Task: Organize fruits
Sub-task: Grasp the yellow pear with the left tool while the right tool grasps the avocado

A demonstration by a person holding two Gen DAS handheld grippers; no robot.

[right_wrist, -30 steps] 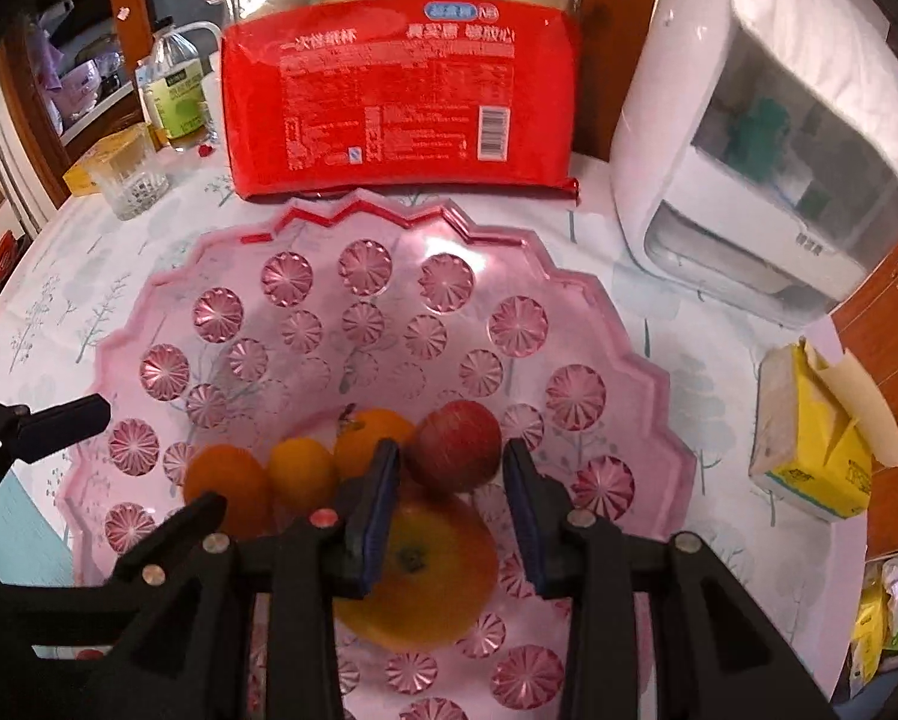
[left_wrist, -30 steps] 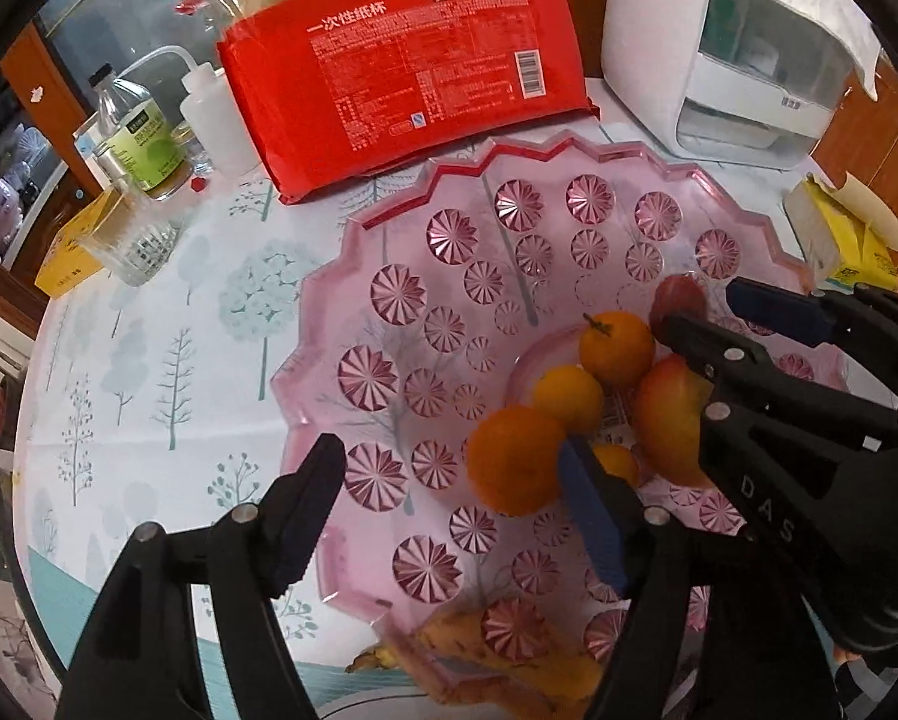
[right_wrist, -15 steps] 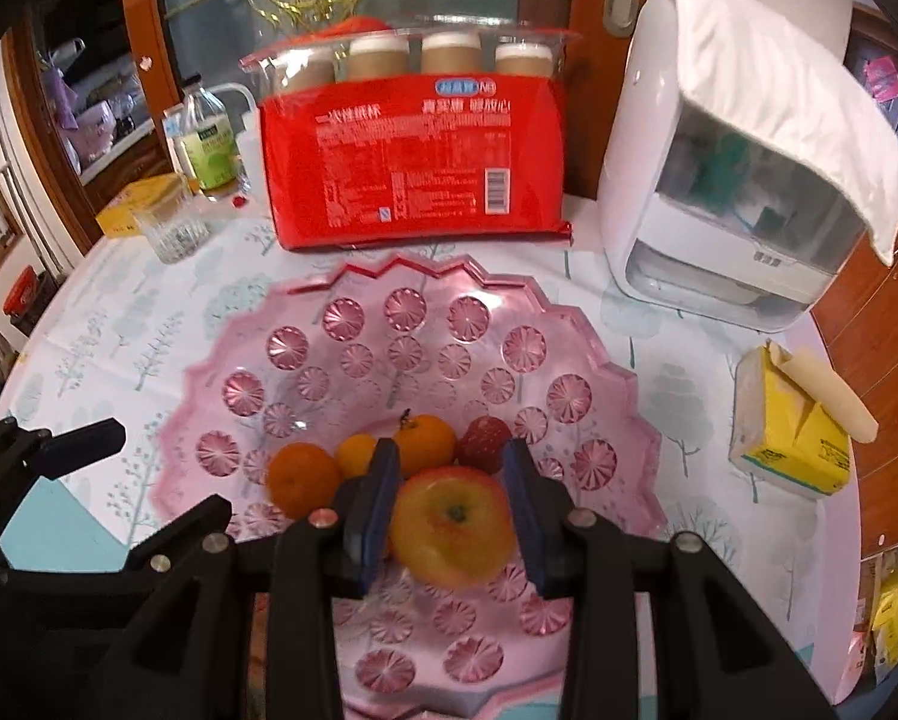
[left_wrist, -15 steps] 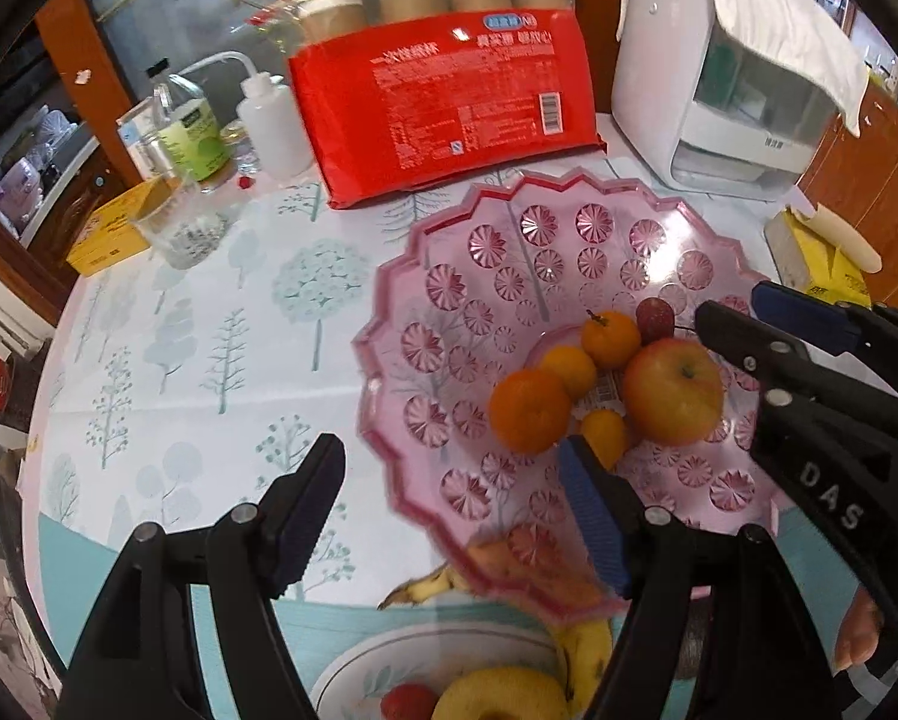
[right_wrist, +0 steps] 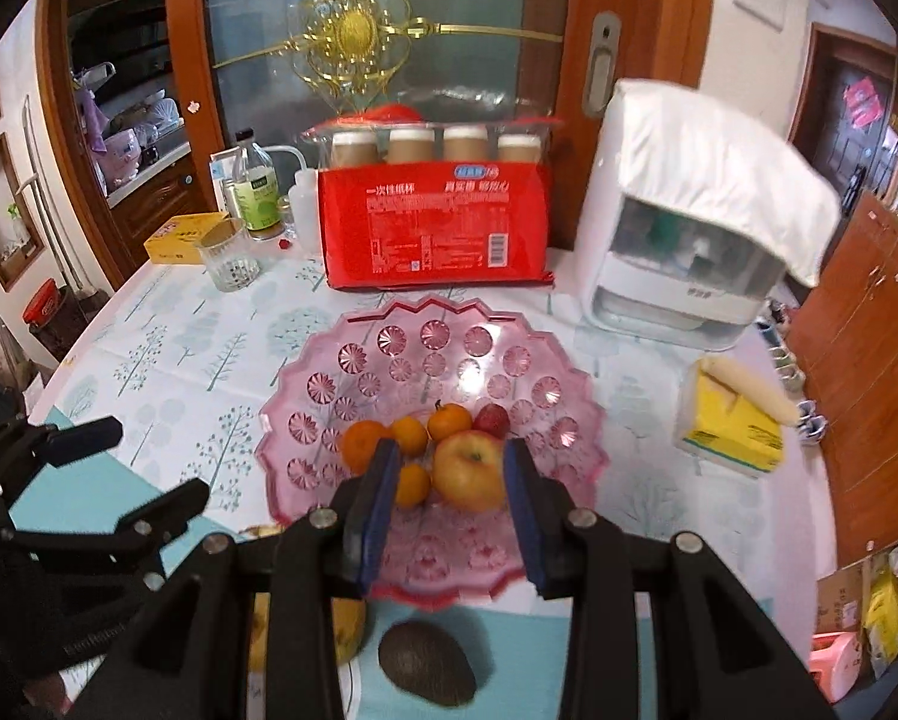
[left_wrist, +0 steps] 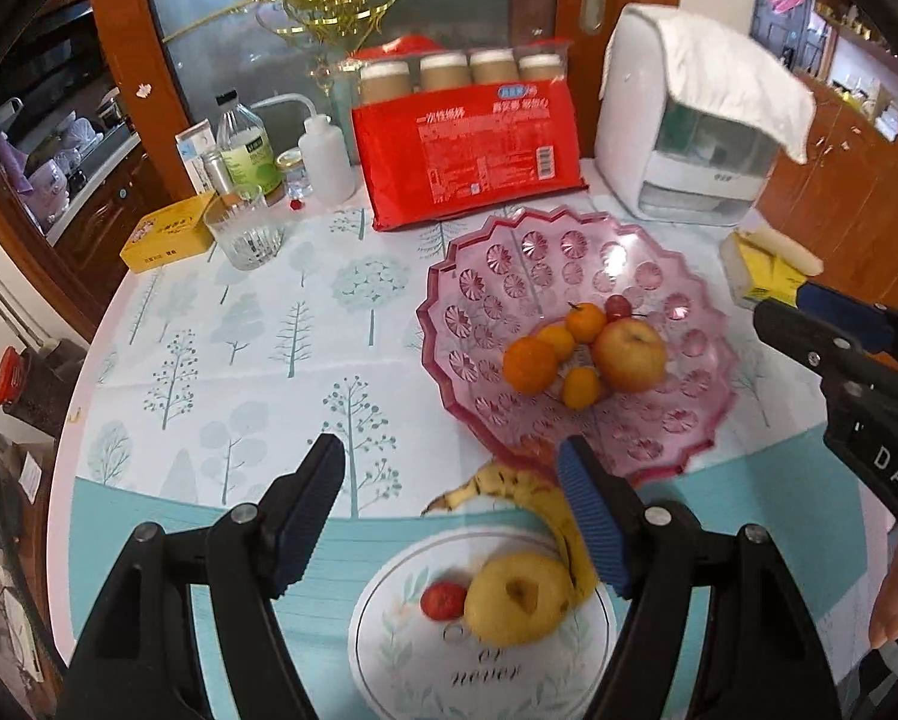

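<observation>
Gathering the fruit into one dish is judged to be the aim. A red-yellow apple (left_wrist: pixel 629 354), four oranges (left_wrist: pixel 530 365) and a small red fruit (left_wrist: pixel 618 306) are clustered low in the pink bowl (left_wrist: pixel 449 276), at two o'clock on the surface (left_wrist: pixel 239 360). A yellow apple (left_wrist: pixel 518 600) and a banana (left_wrist: pixel 545 504) are left on the white plate (left_wrist: pixel 389 648) at six o'clock, with an avocado (right_wrist: pixel 428 663) seen nearby. The left gripper (left_wrist: pixel 449 462) is held wide and empty. The right gripper (right_wrist: pixel 449 456) is drawn narrow, with nothing held.
</observation>
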